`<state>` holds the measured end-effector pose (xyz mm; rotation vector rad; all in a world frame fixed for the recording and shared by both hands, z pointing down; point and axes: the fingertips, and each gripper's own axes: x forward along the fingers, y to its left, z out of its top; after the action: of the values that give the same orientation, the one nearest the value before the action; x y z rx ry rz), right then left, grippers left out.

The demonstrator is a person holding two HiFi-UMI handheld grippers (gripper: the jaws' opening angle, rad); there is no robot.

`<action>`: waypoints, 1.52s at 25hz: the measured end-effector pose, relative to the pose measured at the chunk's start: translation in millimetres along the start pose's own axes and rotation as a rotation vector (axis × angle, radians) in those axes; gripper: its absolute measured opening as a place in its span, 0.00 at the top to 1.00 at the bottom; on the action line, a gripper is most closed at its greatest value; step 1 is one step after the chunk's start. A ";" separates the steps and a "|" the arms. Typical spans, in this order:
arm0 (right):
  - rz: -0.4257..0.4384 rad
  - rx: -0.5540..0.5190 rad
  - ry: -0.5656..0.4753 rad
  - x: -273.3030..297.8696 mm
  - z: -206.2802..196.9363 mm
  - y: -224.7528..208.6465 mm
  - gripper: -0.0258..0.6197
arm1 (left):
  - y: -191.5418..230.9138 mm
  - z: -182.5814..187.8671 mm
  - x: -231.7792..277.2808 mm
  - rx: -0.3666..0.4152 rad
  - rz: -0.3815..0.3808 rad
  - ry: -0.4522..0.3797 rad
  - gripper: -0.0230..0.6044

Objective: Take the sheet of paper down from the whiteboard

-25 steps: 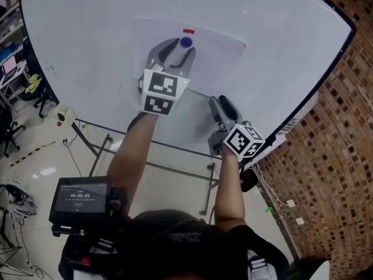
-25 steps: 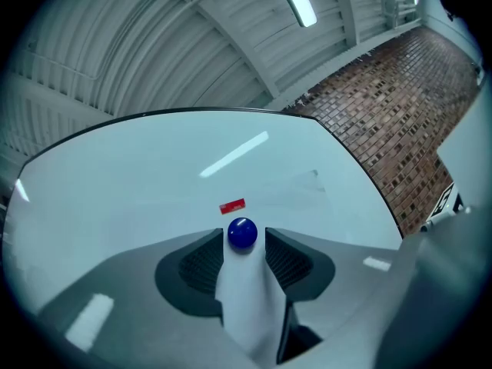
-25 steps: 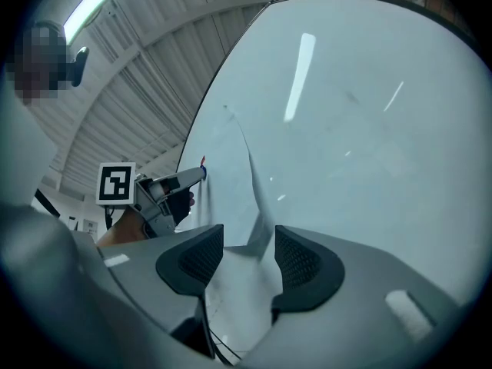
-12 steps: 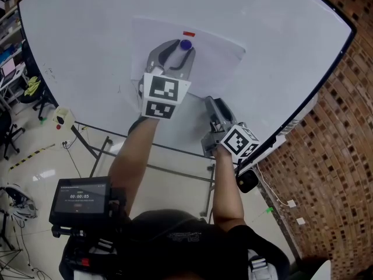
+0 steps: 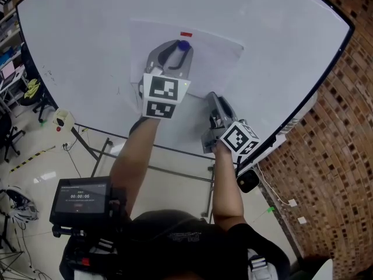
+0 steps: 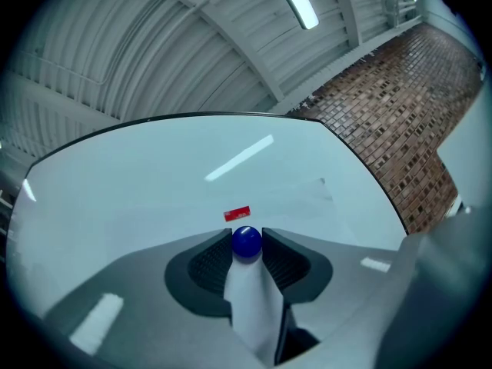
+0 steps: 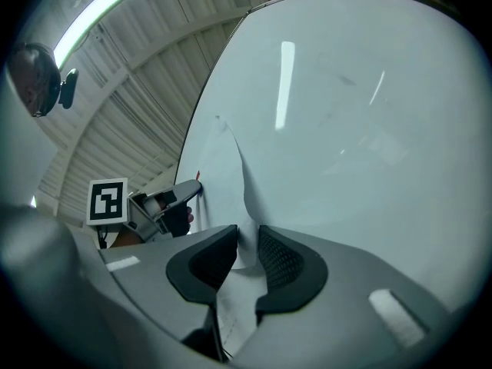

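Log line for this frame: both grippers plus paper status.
left gripper: closing onto blue magnet, touching it | right gripper: closing, lower edge of sheet of paper between jaws, not clamped | whiteboard: sheet not yet off

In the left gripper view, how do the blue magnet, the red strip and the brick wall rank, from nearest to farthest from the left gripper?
1. Blue magnet: between the closing fingers of the left gripper.
2. Red strip: on the whiteboard, just above the magnet.
3. Brick wall: far off, at the right.
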<state>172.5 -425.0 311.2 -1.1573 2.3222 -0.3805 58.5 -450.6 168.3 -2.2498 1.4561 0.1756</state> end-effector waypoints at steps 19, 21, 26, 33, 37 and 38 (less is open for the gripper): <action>-0.050 -0.027 -0.048 -9.5 6.9 0.5 0.94 | -3.8 -5.0 -3.1 -0.051 -0.014 -0.005 0.77; -0.071 -0.031 -0.041 -13.3 3.7 -2.6 0.94 | -4.1 -12.3 -6.2 -0.066 -0.016 0.008 0.77; -0.133 -0.052 -0.026 -22.0 -2.0 -18.0 0.94 | 3.5 -29.7 -24.4 -0.117 0.012 0.020 0.77; -0.207 -0.156 0.010 -51.9 -19.0 -25.0 0.94 | 10.4 -66.6 -75.1 -0.215 0.074 0.076 0.77; -0.279 -0.313 0.037 -83.9 -22.1 -13.4 0.94 | 14.1 -69.1 -119.0 -0.274 0.108 0.076 0.77; -0.302 -0.345 0.040 -88.9 -22.6 -10.7 0.94 | 15.7 -71.4 -124.3 -0.280 0.101 0.082 0.77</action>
<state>211.8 -359.7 363.2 -1.6890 2.3087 -0.1079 -19.0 -383.5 269.7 -2.4273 1.6799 0.3414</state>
